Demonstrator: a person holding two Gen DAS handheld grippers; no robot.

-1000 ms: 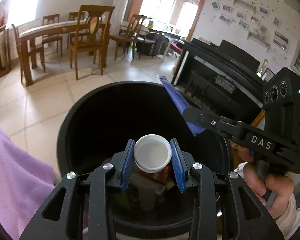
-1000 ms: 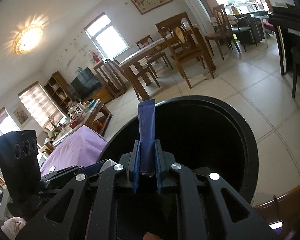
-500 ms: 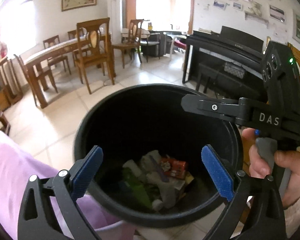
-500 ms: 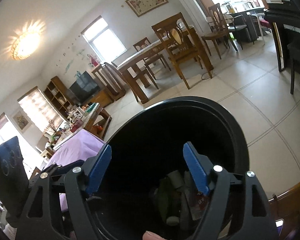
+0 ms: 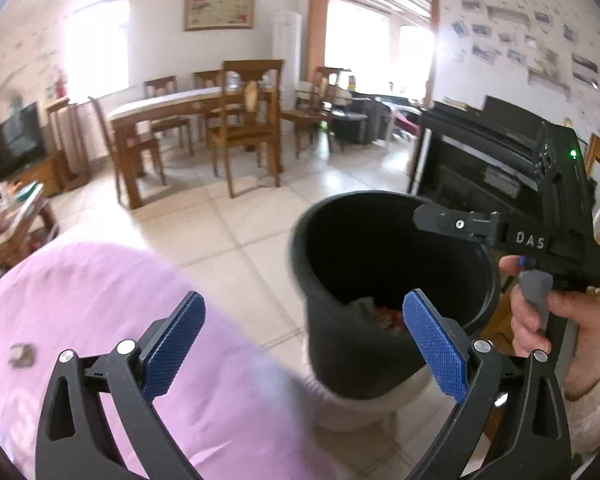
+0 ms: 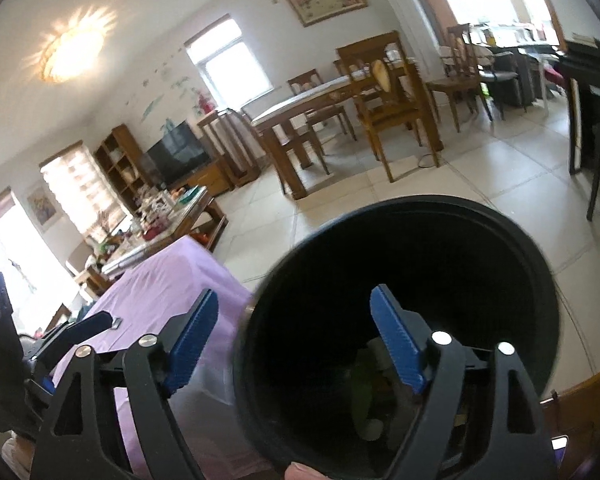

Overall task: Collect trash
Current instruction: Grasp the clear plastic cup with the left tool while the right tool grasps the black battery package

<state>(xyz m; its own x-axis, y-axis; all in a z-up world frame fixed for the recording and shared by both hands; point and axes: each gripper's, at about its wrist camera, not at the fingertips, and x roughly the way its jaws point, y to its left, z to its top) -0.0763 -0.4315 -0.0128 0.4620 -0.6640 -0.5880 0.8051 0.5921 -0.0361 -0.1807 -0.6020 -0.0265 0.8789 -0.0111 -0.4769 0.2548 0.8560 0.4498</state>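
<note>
A black bin (image 5: pixel 352 360) stands on the tiled floor beside a purple cloth (image 5: pixel 120 300), with mixed trash (image 5: pixel 384 314) at its bottom. My left gripper (image 5: pixel 304 332) is wide open and empty, over the cloth's edge just left of the bin. A small scrap (image 5: pixel 20 356) lies on the cloth at far left. My right gripper (image 6: pixel 294 332) hangs over the bin's (image 6: pixel 420 200) near rim, its jaws opening with nothing held; trash (image 6: pixel 364 392) shows below. One of its fingers (image 5: pixel 456 222) reaches over the bin in the left wrist view.
A wooden dining table (image 5: pixel 172 108) with chairs stands across the floor. A black piano (image 5: pixel 480 152) is close behind the bin on the right. A cluttered low table (image 6: pixel 168 216) and a TV (image 6: pixel 178 152) lie to the left.
Both grippers opened: the left let go of a white-capped container, the right a blue flat piece, over the bin. The left gripper then swung left and up toward the purple cloth.
</note>
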